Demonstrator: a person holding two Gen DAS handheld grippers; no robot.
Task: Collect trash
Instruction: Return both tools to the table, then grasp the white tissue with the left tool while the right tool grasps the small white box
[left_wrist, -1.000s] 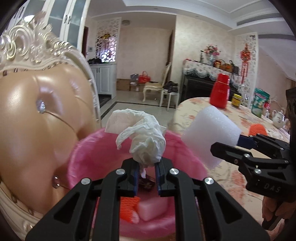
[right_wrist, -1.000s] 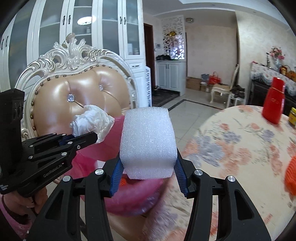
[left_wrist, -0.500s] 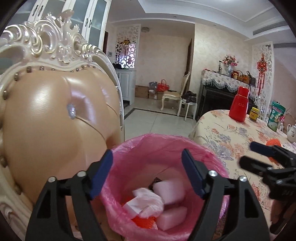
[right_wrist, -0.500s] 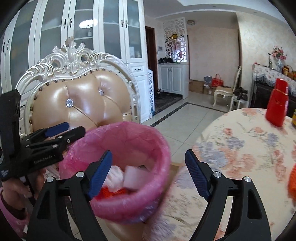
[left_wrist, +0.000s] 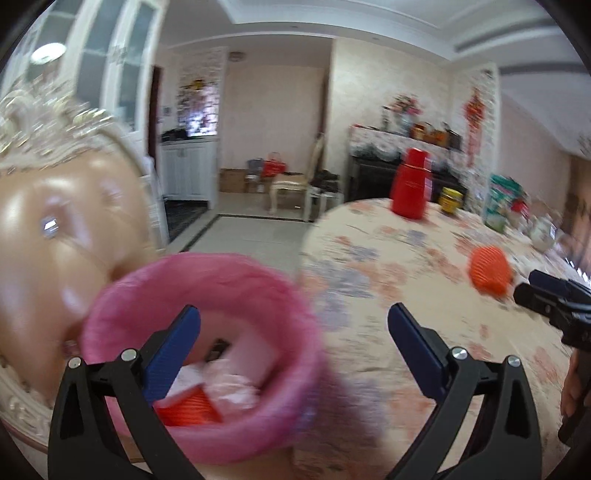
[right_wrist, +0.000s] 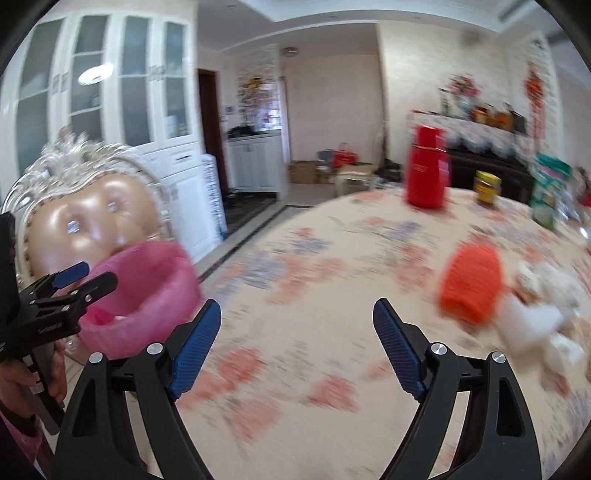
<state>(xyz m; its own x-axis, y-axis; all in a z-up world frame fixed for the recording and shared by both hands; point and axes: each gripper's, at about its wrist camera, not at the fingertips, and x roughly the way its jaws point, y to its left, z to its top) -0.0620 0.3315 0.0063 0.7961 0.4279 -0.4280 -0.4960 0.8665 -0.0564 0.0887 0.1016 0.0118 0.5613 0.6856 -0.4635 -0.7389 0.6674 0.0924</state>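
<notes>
A pink-lined trash bin (left_wrist: 207, 288) stands beside the table; foam blocks, crumpled tissue and an orange net lie inside it. My left gripper (left_wrist: 293, 325) hangs over the bin's right rim, its jaws opening wide with nothing between them. Above the flowered tablecloth (right_wrist: 295, 280) my right gripper (right_wrist: 297, 317) is also opening and empty. An orange foam net (right_wrist: 471, 286) lies on the table ahead to the right, with white crumpled trash (right_wrist: 543, 295) next to it. The same net (left_wrist: 489, 269) shows in the left wrist view. The bin (right_wrist: 147, 295) sits at the left of the right wrist view.
An ornate padded chair (left_wrist: 55, 229) stands behind the bin. On the far side of the table are a red flask (right_wrist: 426, 177), a yellow-lidded jar (right_wrist: 487, 186) and a green packet (right_wrist: 550, 192). A hand (right_wrist: 22, 380) holds the left gripper's handle.
The left gripper let go of the tissue and the right let go of the foam block; both lie in the bin. Both grippers opened and swung right, toward the table.
</notes>
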